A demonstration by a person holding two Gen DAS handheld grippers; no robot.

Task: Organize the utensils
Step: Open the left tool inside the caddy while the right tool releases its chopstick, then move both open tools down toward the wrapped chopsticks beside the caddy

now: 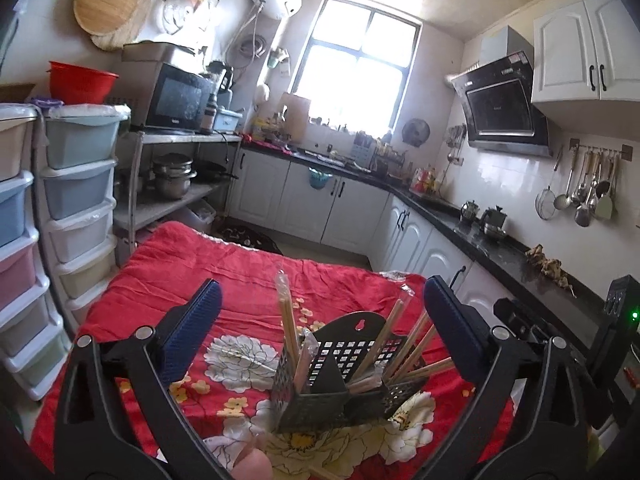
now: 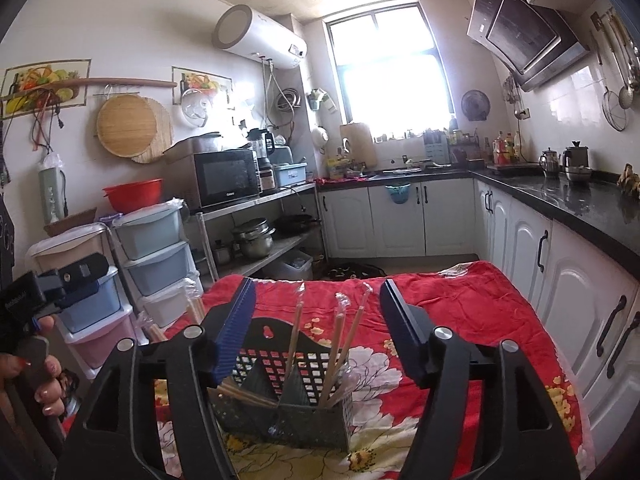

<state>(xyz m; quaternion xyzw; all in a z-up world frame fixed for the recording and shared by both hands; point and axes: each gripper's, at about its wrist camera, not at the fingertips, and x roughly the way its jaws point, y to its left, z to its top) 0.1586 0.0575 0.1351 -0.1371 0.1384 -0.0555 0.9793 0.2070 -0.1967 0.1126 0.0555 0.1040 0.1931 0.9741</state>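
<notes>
Kitchen counters and white cabinets run round the back of the room, and close in front of me a red flowered cloth covers the table where I am working. On it stands the black perforated holder, upright, with a divider splitting it into compartments. Wrapped chopsticks lean in its compartments, some standing nearly straight, others fanned out to one side. My left gripper is spread wide, the holder sitting in the gap with neither pad touching it. My right gripper is also parted, somewhat less, and holds nothing; the chopsticks rise between its pads without contact. I judge a pair has just gone in and I am at the point of letting go, so the sorting looks well along. A few more sticks seem to lie off the cloth's left edge in the right view, though I cannot tell for sure. Next I would draw both tongs clear without knocking the leaning sticks.
</notes>
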